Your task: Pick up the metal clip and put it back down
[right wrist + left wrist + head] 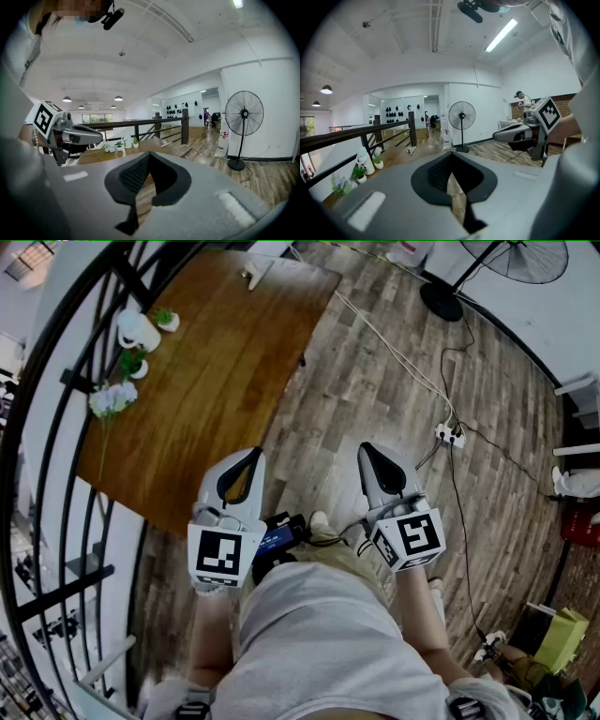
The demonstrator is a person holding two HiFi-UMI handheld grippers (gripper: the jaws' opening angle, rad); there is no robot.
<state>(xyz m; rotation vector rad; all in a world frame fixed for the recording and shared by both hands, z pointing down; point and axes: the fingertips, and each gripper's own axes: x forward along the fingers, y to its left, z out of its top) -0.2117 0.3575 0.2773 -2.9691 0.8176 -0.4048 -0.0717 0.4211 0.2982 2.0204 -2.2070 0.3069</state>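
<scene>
A small metal clip (251, 276) lies near the far end of the long wooden table (216, 381); in the left gripper view the clip (411, 150) is a tiny pale shape far ahead. My left gripper (246, 457) is held close to my body over the table's near corner, jaws shut with nothing in them (450, 161). Beside it over the floor, my right gripper (367, 448) is also shut and empty (147, 159). Both are far from the clip. Each gripper view shows the other gripper alongside.
A white vase (138, 329) and small potted plants (112, 397) line the table's left edge, beside a black railing (56, 427). A standing fan (525, 259), cables and a power strip (450, 435) are on the wooden floor at the right.
</scene>
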